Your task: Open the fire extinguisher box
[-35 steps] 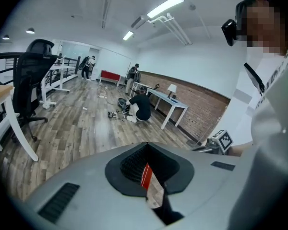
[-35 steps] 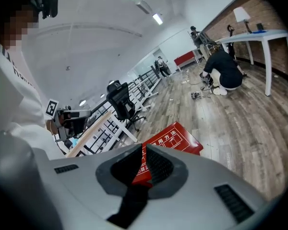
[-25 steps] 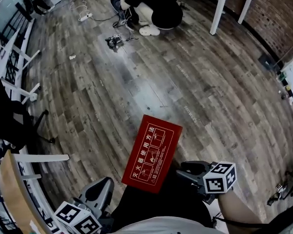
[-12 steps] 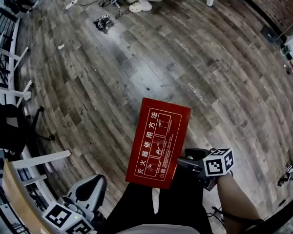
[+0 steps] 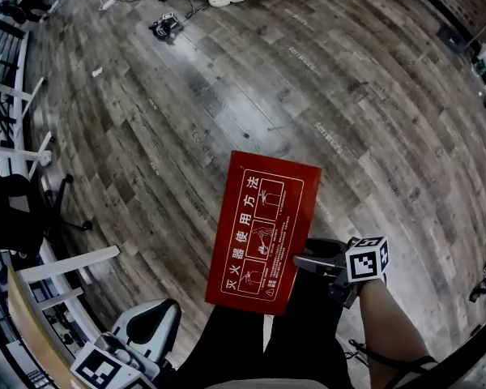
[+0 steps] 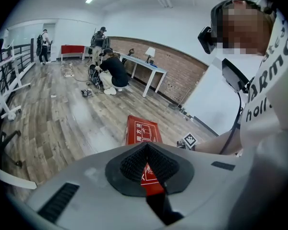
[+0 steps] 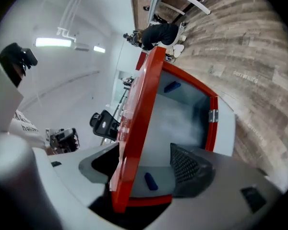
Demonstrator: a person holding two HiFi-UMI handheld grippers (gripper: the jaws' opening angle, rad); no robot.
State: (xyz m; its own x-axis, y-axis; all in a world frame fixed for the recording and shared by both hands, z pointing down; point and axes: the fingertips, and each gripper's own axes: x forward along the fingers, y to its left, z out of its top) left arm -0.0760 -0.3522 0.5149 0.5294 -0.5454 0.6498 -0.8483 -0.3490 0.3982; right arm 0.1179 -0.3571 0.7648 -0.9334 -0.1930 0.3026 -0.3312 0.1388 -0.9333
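Note:
The fire extinguisher box's red lid [image 5: 263, 221], printed with white instruction drawings, stands raised over the floor in front of me. In the right gripper view its edge [image 7: 139, 109] runs between the jaws, and the pale inside of the box [image 7: 182, 114] shows behind it. My right gripper [image 5: 304, 262] is at the lid's lower right edge. Its jaws are opening, and the right pad [image 7: 189, 169] stands clear of the lid. My left gripper [image 5: 158, 314] hangs low at the left, shut and empty, looking towards the lid [image 6: 143, 131].
Grey wood planks [image 5: 251, 96] cover the floor. White racks [image 5: 32, 152] and a black chair [image 5: 8, 209] line the left side. A person [image 6: 110, 73] crouches far off by a white table [image 6: 146, 71] along a brick wall. A small device [image 5: 164, 27] lies on the floor.
The red lid has swung up and now shows larger and higher in the head view. My right gripper stayed at its lower right edge. The crouching person has slid out of the top.

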